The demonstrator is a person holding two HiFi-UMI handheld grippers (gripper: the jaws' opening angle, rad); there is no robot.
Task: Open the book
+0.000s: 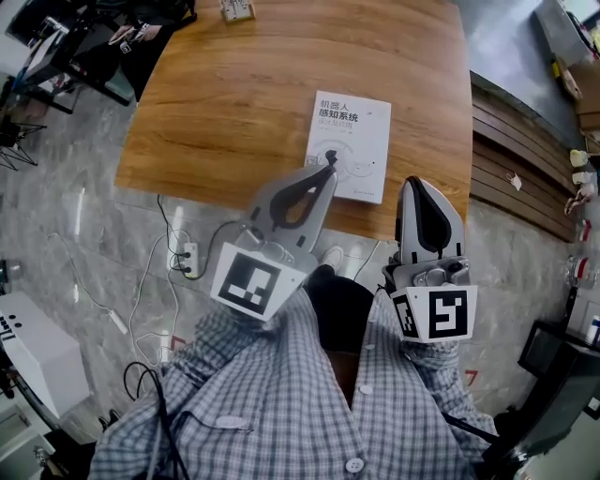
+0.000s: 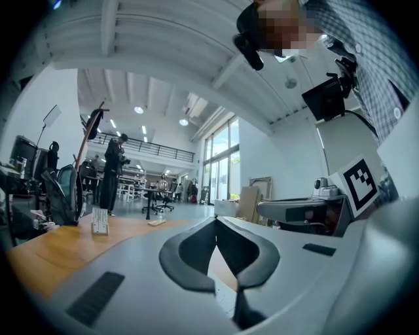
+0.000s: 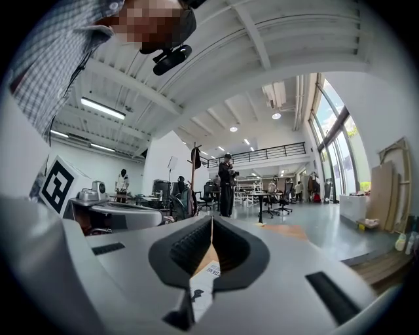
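Note:
A closed white book (image 1: 349,145) with dark print on its cover lies on the wooden table (image 1: 234,94), near the front edge. My left gripper (image 1: 328,164) is shut and empty, and its tip is over the book's near left corner. My right gripper (image 1: 413,184) is also shut and empty, just right of the book at the table's front edge. In the left gripper view the jaws (image 2: 216,219) meet at the tip, with the white book (image 2: 219,275) showing below them. The right gripper view shows the jaws (image 3: 211,219) shut, with the book (image 3: 203,288) beneath.
A small white object (image 1: 236,9) sits at the table's far edge. A power strip with cables (image 1: 187,258) lies on the marble floor under the front edge. Dark wooden steps (image 1: 516,159) run along the right. Chairs and bags (image 1: 84,47) stand at the far left.

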